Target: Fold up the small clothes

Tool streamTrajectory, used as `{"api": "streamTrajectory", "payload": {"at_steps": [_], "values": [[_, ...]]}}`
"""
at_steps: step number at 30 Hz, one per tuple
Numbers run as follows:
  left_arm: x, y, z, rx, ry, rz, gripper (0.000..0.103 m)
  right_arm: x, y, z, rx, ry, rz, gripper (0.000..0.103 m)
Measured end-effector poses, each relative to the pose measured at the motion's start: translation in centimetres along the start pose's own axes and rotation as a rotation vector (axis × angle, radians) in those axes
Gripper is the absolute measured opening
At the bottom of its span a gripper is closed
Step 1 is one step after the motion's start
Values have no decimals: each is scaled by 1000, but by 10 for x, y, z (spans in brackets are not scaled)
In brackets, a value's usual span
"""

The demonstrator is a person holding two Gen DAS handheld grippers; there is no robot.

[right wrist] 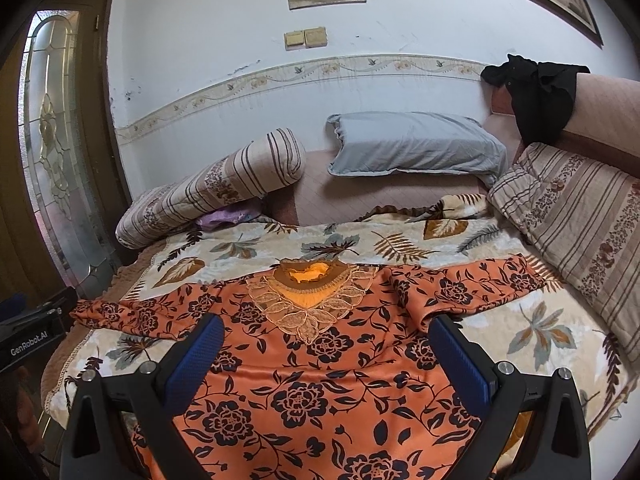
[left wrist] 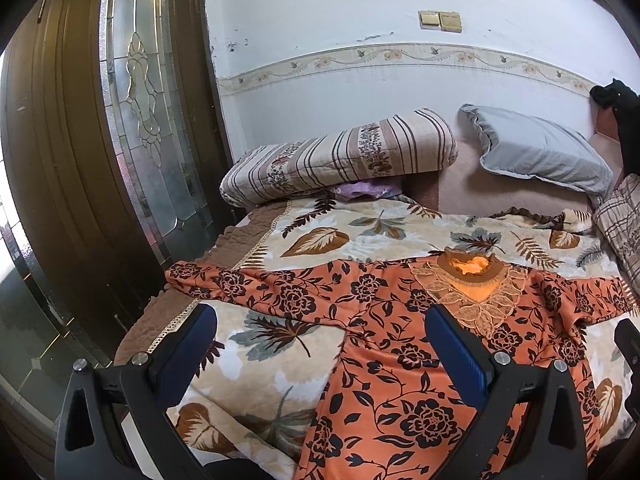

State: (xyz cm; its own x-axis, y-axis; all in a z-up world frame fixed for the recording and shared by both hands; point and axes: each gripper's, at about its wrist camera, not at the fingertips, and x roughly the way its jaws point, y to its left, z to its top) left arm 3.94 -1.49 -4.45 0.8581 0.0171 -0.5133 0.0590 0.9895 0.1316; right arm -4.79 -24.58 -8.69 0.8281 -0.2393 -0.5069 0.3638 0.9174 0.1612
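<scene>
Orange floral-print fabric, black rose pattern, long-sleeved small garment (left wrist: 400,360) (right wrist: 320,380): spread flat, front side up, on cream leaf-patterned plush blanket (left wrist: 320,232) (right wrist: 248,248). Neckline with tan lace trim (left wrist: 476,292) (right wrist: 308,300) toward 12 o'clock in both views. Sleeves extended to 9 o'clock and 3 o'clock; 3 o'clock sleeve creased near the shoulder in the right wrist view.

Left gripper (left wrist: 320,344): blue-padded fingers (left wrist: 188,344) spread wide apart, nothing held. Positioned above the garment's 9 o'clock side; one finger over the bare blanket, the other over the garment body. Contact with the fabric: cannot tell.

Right gripper (right wrist: 326,354): blue-padded fingers (right wrist: 460,356) spread wide apart, nothing held. Positioned above the garment body, just below the lace trim.

Beyond the blanket at 12 o'clock: striped floral rolled quilt (left wrist: 340,156) (right wrist: 212,188) and grey frilled pillow (left wrist: 540,148) (right wrist: 412,144), set against white wall (left wrist: 360,20) (right wrist: 240,80). Black cloth (right wrist: 536,92) draped over pink headboard (right wrist: 608,108) at 2 o'clock in the right wrist view. Brown door with leaded glass panel (left wrist: 140,80) at 9 o'clock in the left wrist view.
</scene>
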Motion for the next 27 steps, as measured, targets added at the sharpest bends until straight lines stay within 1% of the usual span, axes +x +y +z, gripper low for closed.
{"api": "streamTrajectory", "payload": {"at_steps": [13,19,20,23,25,27], "values": [[15,-8,1,13,20,-1,103,16,-6,3,7,17,-8,103],[27,-15,-1,28,43,0,103,25,-17,5,19,12,-14,103],[32,-16,-2,31,59,-8,103,29,-21,6,25,15,-12,103],[61,-22,-13,49,143,-37,103,44,-50,6,62,8,3,103],[87,-29,-28,78,202,-38,103,63,-85,4,128,24,6,103],[119,-40,-50,119,295,-34,103,86,-130,1,236,58,-8,103]]}}
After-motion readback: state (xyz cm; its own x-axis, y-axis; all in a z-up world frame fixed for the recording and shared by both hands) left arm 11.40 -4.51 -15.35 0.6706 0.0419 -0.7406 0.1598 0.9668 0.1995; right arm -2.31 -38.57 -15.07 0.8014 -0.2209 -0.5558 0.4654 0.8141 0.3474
